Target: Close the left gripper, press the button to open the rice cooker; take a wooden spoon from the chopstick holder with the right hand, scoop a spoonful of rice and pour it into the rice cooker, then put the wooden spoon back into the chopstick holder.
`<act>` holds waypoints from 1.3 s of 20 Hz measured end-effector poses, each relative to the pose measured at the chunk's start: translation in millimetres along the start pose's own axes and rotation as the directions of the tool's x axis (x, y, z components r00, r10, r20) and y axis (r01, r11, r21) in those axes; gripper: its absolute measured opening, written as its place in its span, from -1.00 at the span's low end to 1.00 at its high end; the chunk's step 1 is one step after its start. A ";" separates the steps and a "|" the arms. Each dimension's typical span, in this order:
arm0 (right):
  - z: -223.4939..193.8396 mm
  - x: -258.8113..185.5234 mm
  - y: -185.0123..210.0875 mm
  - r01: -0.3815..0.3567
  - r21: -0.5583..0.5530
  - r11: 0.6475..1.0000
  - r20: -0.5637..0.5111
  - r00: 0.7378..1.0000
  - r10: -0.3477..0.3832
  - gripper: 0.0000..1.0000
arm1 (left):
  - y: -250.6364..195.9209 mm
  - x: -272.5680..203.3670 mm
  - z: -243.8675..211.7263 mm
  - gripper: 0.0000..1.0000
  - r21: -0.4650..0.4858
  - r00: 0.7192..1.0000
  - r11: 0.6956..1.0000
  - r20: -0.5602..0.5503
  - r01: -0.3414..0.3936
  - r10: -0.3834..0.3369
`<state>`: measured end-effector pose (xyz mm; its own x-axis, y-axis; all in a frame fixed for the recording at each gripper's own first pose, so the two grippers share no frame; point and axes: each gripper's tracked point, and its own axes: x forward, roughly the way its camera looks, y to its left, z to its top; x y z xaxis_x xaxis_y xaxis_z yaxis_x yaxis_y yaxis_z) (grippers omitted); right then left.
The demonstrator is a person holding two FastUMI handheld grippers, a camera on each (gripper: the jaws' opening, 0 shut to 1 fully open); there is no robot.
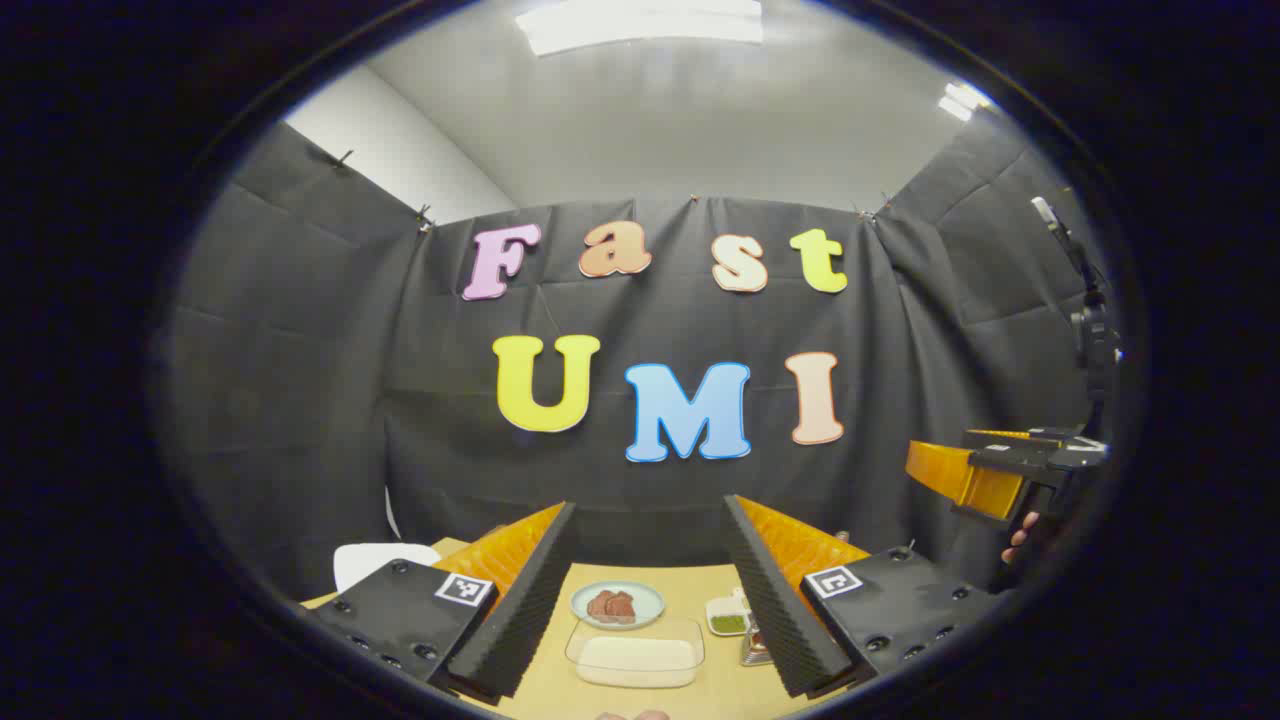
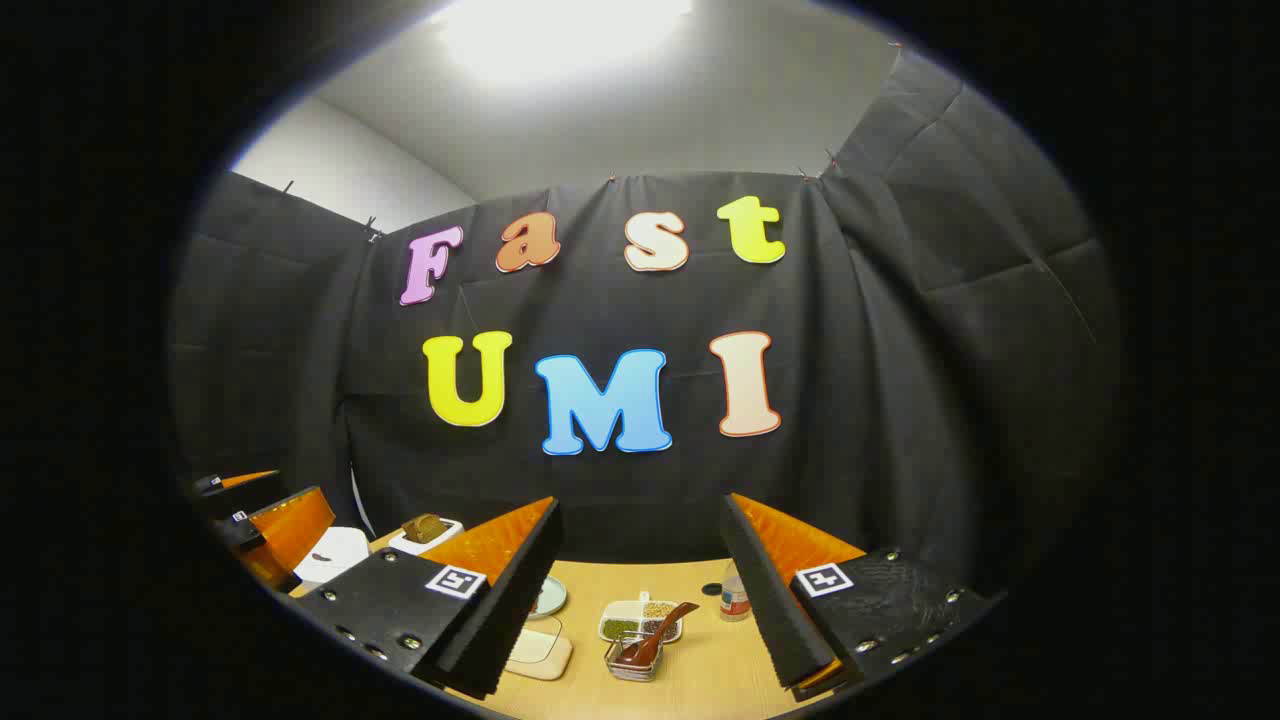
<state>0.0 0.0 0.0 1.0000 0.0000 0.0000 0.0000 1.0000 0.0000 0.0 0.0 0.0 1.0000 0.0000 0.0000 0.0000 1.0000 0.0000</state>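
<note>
Wooden table (image 2: 700,675) below; left tool (image 1: 648,600), right tool (image 2: 640,590) raised level (both spread, empty).

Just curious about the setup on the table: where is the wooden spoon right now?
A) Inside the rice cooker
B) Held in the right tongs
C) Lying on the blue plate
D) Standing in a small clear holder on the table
D: in the right gripper view the spoon stands tilted in the clear holder on the table, ahead of the open, empty right tongs.
</note>
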 end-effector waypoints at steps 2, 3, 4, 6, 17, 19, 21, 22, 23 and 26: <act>2.0 5.8 -0.3 -0.017 -0.010 1.000 -0.003 1.000 0.017 0.93 | 0.7 0.7 -0.9 0.95 -0.023 1.000 1.000 0.001 -0.020 0.020; 3.5 7.4 2.0 -0.027 -0.015 1.000 -0.003 1.000 0.027 0.93 | 0.5 1.6 -1.0 0.95 -0.033 1.000 0.999 -0.001 -0.027 0.026; 5.5 7.9 1.4 -0.032 -0.022 0.999 0.003 0.999 0.032 0.94 | -0.7 1.4 -1.7 0.95 -0.040 0.999 0.999 -0.002 -0.032 0.032; 7.1 8.6 -0.3 -0.032 -0.031 0.999 0.012 0.999 0.032 0.94 | -0.2 2.6 -3.0 0.83 -0.041 0.999 0.998 -0.005 -0.039 0.039; 7.8 8.3 0.2 -0.014 -0.018 1.000 0.009 1.000 0.014 0.94 | 0.9 1.8 -0.7 0.95 -0.021 1.000 0.999 0.000 -0.024 0.024; 9.9 7.1 0.7 -0.012 -0.023 1.000 0.013 1.000 0.012 0.94 | 1.6 1.7 0.0 0.95 -0.022 1.000 1.000 0.001 -0.022 0.022; 11.6 5.3 -0.9 -0.008 -0.020 1.000 0.017 1.000 0.008 0.94 | 0.8 0.4 -0.8 1.00 -0.022 1.000 1.000 -0.001 -0.016 0.016; 10.8 4.2 -1.3 -0.006 -0.019 1.000 0.019 1.000 0.006 0.94 | 0.4 0.1 -1.7 1.00 -0.019 1.000 1.000 -0.001 -0.014 0.014; 11.1 3.6 -2.0 -0.004 -0.020 1.000 0.019 1.000 0.004 0.94 | -0.5 0.5 -0.4 1.00 -0.016 1.000 1.000 0.000 -0.012 0.012; 7.4 3.8 -4.8 0.002 -0.019 1.000 0.016 1.000 -0.002 0.94 | -2.3 -0.5 1.0 1.00 -0.006 1.000 1.000 0.001 -0.007 0.007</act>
<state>3.8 -4.8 7.4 0.9999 -0.0022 0.0160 0.0025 0.9998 -0.0191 -0.5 -2.3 1.0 1.0000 0.0065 0.0008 -0.0065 1.0000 -0.0063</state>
